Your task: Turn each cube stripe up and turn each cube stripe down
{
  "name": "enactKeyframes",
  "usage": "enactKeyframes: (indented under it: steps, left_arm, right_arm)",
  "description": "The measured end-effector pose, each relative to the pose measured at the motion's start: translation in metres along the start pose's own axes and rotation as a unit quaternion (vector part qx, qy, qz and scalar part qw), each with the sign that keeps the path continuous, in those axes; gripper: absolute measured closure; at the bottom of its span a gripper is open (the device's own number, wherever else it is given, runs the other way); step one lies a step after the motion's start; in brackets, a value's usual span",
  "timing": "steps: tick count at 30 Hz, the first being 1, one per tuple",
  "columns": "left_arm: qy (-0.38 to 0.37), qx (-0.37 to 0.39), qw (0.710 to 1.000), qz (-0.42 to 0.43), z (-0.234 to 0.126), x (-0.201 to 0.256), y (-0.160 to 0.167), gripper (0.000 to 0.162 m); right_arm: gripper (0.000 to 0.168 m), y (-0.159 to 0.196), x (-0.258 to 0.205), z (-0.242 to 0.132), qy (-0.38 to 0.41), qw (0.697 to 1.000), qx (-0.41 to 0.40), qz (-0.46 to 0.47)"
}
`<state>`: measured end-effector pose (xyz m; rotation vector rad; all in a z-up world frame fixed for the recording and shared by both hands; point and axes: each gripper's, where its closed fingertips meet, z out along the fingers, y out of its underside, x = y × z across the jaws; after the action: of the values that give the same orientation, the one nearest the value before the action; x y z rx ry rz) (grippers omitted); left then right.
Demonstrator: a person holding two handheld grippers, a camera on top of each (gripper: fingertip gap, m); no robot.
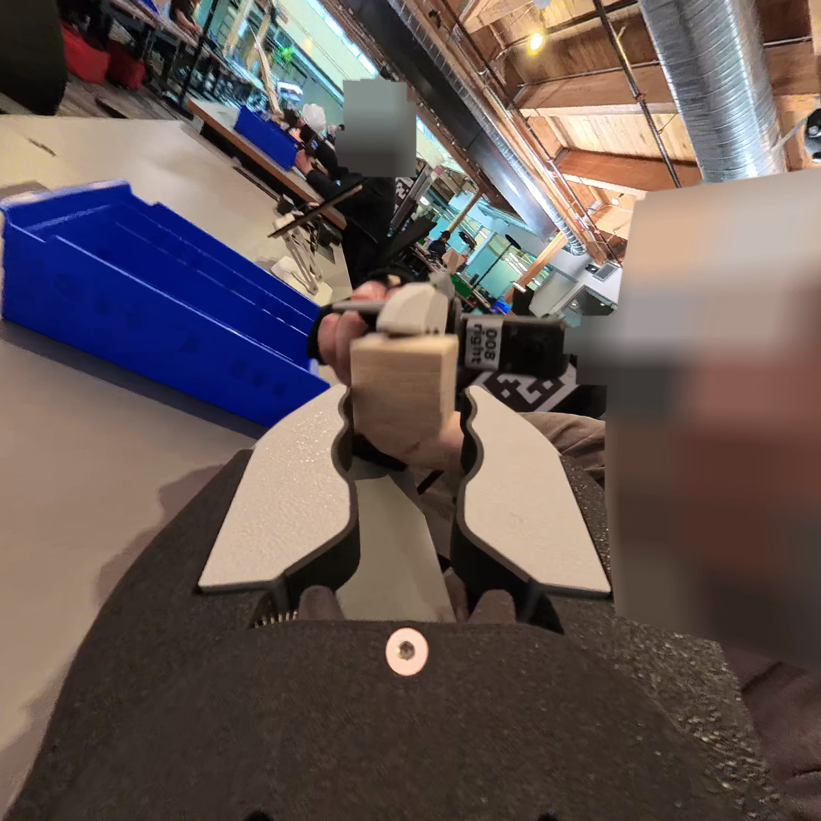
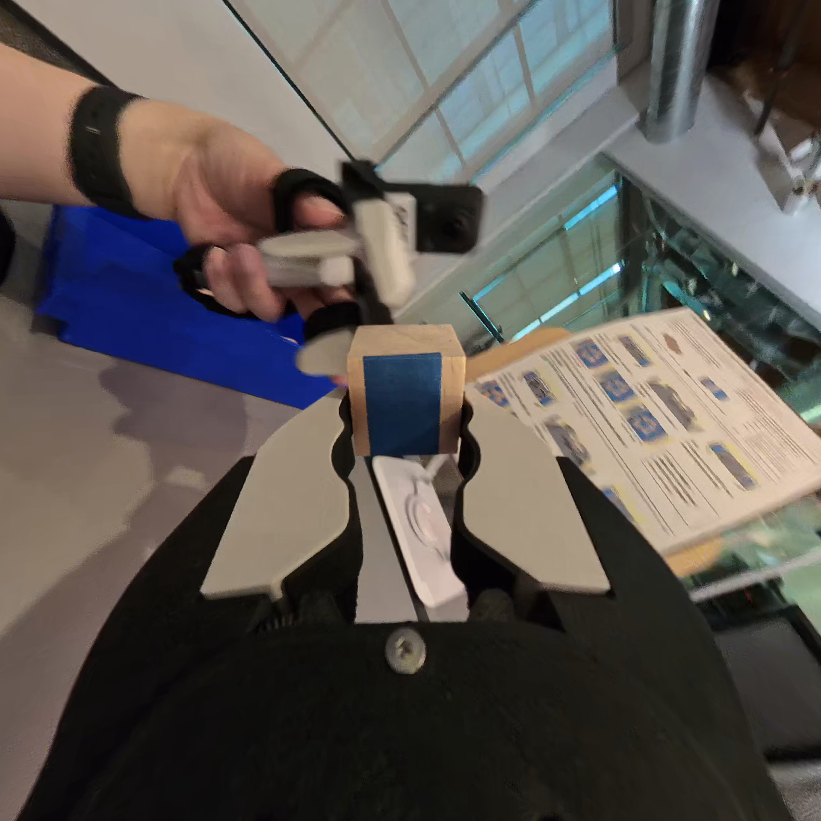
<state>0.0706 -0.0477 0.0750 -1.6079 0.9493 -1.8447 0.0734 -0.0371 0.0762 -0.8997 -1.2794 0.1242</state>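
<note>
- The pale wooden cube (image 2: 406, 393) is held up in the air, clear of the grey bench (image 2: 66, 444), between the two tools
- In the right wrist view a wide blue tape stripe (image 2: 403, 402) covers most of the cube's face that looks toward that camera; bare wood shows as a narrow margin on either side, and the top face is plain
- In the left wrist view the same cube (image 1: 402, 391) shows only plain, light wood, with no stripe on the faces seen from there
- The right tool (image 2: 406, 417) is closed onto the cube, its grey fingers (image 2: 306, 480) pressing the left and right sides
- The left tool (image 1: 404, 413) stands with its tips at either side of the cube; the left tip seems to touch, a thin gap shows at the right tip, and I cannot tell whether it grips
- In the right wrist view the left tool, held by a hand (image 2: 213, 204) with a black wristband, is blurred above and left of the cube
- A blue plastic bin (image 1: 146, 302) sits on the bench to the left, well behind the cube
- A printed sheet on a board (image 2: 657, 426) lies to the right, and a white flat device (image 2: 422, 528) lies on the bench below the cube
</note>
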Motion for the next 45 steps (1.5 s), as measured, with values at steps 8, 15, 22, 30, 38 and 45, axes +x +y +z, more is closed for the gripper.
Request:
enactKeyframes:
  steps: [8, 15, 22, 30, 38, 45]
  left_arm:
    - [-0.192, -0.047, 0.973, 0.116, -0.044, -0.007, -0.009, 0.117]
    - [-0.291, -0.061, 0.948, 0.118, -0.075, -0.024, -0.011, 0.123]
    - [-0.320, -0.057, 0.939, 0.114, -0.091, -0.027, -0.014, 0.127]
    - [-0.367, -0.047, 0.920, 0.127, -0.120, -0.023, -0.022, 0.125]
    - [-0.564, -0.032, 0.818, 0.104, -0.235, -0.039, -0.022, 0.121]
    - [-0.632, -0.088, 0.769, 0.032, -0.270, -0.099, 0.004, 0.123]
  right_arm:
    - [0.123, 0.228, 0.105, -0.159, 0.107, 0.771, -0.403, 0.481]
    - [0.122, 0.349, 0.040, -0.220, 0.110, 0.586, -0.597, 0.536]
    - [0.122, 0.369, 0.018, -0.230, 0.117, 0.529, -0.652, 0.531]
    - [0.104, 0.357, 0.034, -0.221, 0.120, 0.558, -0.613, 0.546]
    - [0.105, 0.260, 0.117, -0.194, 0.202, 0.707, -0.486, 0.472]
    - [0.105, 0.239, 0.105, -0.169, 0.156, 0.737, -0.481, 0.449]
